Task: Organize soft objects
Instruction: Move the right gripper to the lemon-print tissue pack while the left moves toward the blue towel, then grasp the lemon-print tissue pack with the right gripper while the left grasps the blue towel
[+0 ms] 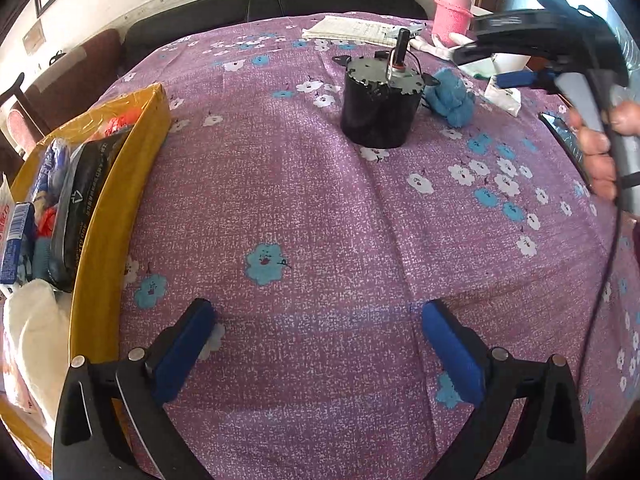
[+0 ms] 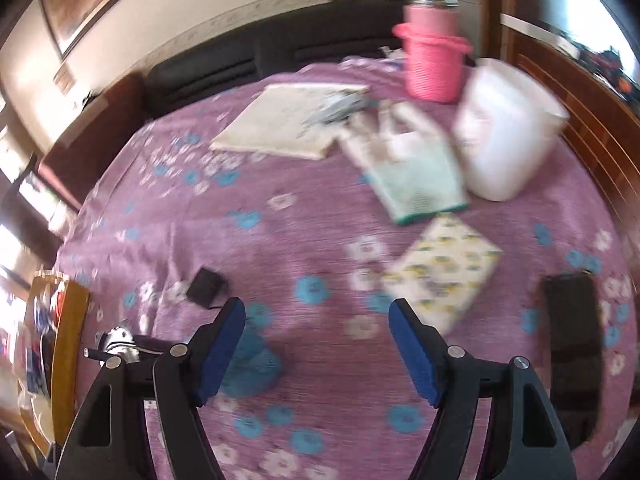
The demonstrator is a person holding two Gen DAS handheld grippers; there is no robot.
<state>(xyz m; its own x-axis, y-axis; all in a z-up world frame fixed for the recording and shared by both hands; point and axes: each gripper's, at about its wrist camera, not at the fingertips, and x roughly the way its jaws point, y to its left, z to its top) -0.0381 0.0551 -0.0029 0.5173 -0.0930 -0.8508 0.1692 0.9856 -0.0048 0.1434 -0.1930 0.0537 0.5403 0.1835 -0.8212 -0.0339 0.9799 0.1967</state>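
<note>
Holding packets and cloths, yellow box (image 1: pixel 120 216) sits beside spread, empty left claw (image 1: pixel 316 344); right claw (image 2: pixel 318 344) likewise.

Purple floral tablecloth (image 1: pixel 320 208) covered the table. Black cylindrical motor (image 1: pixel 378 100) stood upright at centre. Pink knitted-sleeve bottle (image 1: pixel 453 16) stood at the far edge, beside a white tub (image 2: pixel 508 132). Open paper notebook (image 1: pixel 352 30) lay nearby. Dark phone (image 2: pixel 574 356) lay flat at the right.

My left camera sits low over the cloth (image 1: pixel 320 200), facing the sofa (image 1: pixel 280 4), box (image 1: pixel 120 184) at left. My right camera, higher and blurred, faces likewise. Both share the pink cup (image 2: pixel 434 60) and notebook (image 1: pixel 352 30).
</note>
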